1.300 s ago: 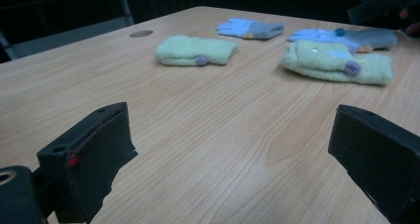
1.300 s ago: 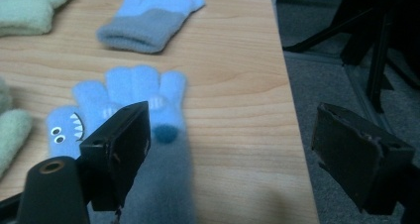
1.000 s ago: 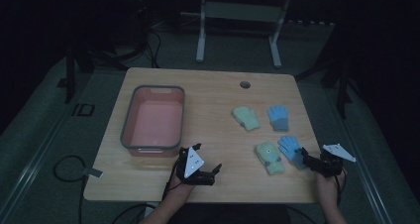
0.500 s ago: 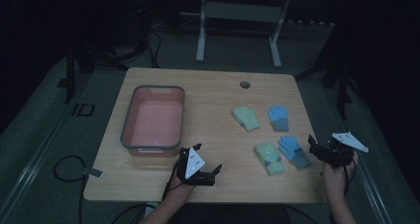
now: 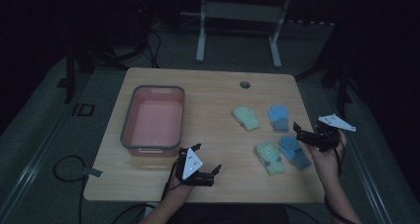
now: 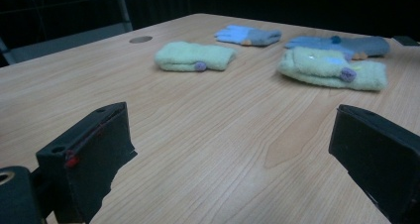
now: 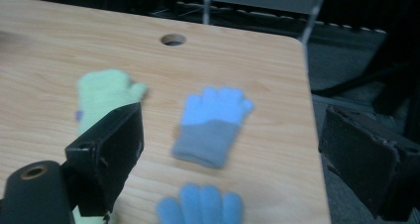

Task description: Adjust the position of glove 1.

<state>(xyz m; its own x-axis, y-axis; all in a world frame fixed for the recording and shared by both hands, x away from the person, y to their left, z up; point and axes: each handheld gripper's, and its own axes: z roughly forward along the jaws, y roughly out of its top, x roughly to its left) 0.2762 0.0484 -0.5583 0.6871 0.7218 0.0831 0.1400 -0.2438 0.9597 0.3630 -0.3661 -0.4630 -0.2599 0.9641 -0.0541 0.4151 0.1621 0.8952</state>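
Left gripper point(image 5: 204, 170), lower centre of the high view: resting low at the near table edge, jaws wide apart, nothing between them. Unmoved over the last second.

Right gripper point(image 5: 308, 135), right of frame: jaws apart, empty. A second ago it sat lower, right against the near blue glove point(image 5: 294, 151); it has since lifted and drawn back toward the right edge of the table point(image 5: 213, 92), and now hangs above that glove. Its own view is motion-blurred, looking over the far blue glove point(image 7: 213, 125).

Near green mitten point(image 5: 269, 157) lies just left of the near blue glove, touching or nearly so. Far green mitten point(image 5: 246, 118) and far blue glove sit beyond, mid-right. Pink tub point(image 5: 153, 122), left of centre, is empty.

Judgement: no glove taken yet; the right hand looks to be re-aiming, perhaps at the far blue glove.
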